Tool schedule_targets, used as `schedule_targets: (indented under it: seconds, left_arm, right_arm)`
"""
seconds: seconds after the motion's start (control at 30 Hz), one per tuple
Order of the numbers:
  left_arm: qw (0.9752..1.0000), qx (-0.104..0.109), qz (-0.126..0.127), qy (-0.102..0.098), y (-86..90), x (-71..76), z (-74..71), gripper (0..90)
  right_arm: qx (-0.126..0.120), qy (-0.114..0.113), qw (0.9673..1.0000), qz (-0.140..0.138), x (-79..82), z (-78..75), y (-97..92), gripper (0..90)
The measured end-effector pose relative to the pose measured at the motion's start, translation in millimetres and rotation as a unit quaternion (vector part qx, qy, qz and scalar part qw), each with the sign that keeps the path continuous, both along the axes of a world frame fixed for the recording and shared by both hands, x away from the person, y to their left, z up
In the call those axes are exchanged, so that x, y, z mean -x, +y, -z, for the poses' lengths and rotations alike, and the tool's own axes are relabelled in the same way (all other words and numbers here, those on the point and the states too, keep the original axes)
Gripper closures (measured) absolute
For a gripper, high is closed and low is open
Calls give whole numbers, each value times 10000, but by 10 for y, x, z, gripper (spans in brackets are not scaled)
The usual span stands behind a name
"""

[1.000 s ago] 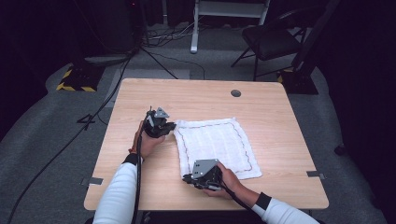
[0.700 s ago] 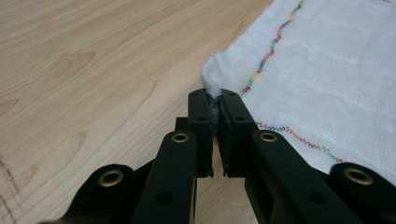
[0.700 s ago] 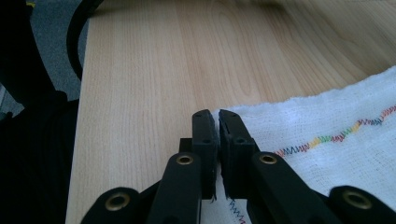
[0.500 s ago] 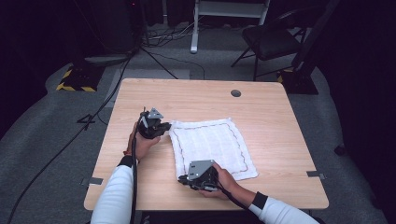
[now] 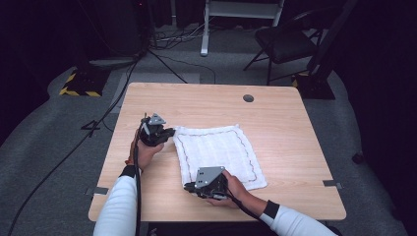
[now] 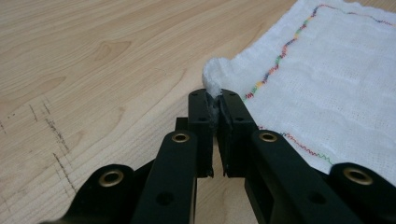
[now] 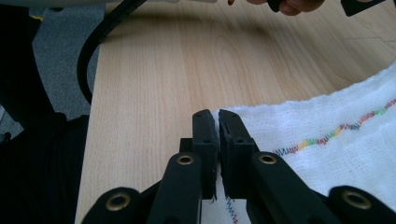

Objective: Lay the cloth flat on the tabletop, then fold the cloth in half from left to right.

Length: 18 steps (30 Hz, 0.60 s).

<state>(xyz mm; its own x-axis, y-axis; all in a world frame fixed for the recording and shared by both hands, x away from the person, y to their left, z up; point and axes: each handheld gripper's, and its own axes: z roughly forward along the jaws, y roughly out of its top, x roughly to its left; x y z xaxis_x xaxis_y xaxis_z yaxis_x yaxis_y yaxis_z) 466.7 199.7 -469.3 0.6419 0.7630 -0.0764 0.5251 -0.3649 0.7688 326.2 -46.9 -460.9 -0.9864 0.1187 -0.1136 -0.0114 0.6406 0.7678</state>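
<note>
White cloth (image 5: 219, 155) lies flat mid-bench (image 5: 285, 123). Left gripper (image 6: 214, 100) has jaws closed tight on the cloth's far-left corner, a small tuft bunched above the tips. Right gripper (image 7: 213, 122) is clamped on the near-left corner, w/ only a thin edge between the jaws. Risks: thin bite on the right could slip if pulled hard; uneven lift btw the two hands would skew or wrinkle the fold.

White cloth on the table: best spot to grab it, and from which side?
Grip the white cloth by its corners, coming in low from the person's left edge. It lies flat, so only the thin corners lift into a pinch. Both claws already show this: the left claw is shut on the far-left corner, bunched between its jaws, and the right claw is shut on the near-left corner.
</note>
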Motion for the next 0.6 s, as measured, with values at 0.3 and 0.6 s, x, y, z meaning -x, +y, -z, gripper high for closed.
schedule_targets:
  seconds: [0.3, 0.6]
  left_arm:
    - [9999, 57, 15, -91, -39, -11, -54, 845]
    - [9995, 177, -16, -256, -123, -52, -96, 845]
  right_arm:
    - [-143, -59, 9998, 114, -3, -102, -112, 864]
    - [-254, -145, 9991, 306, -40, -172, -247, 865]
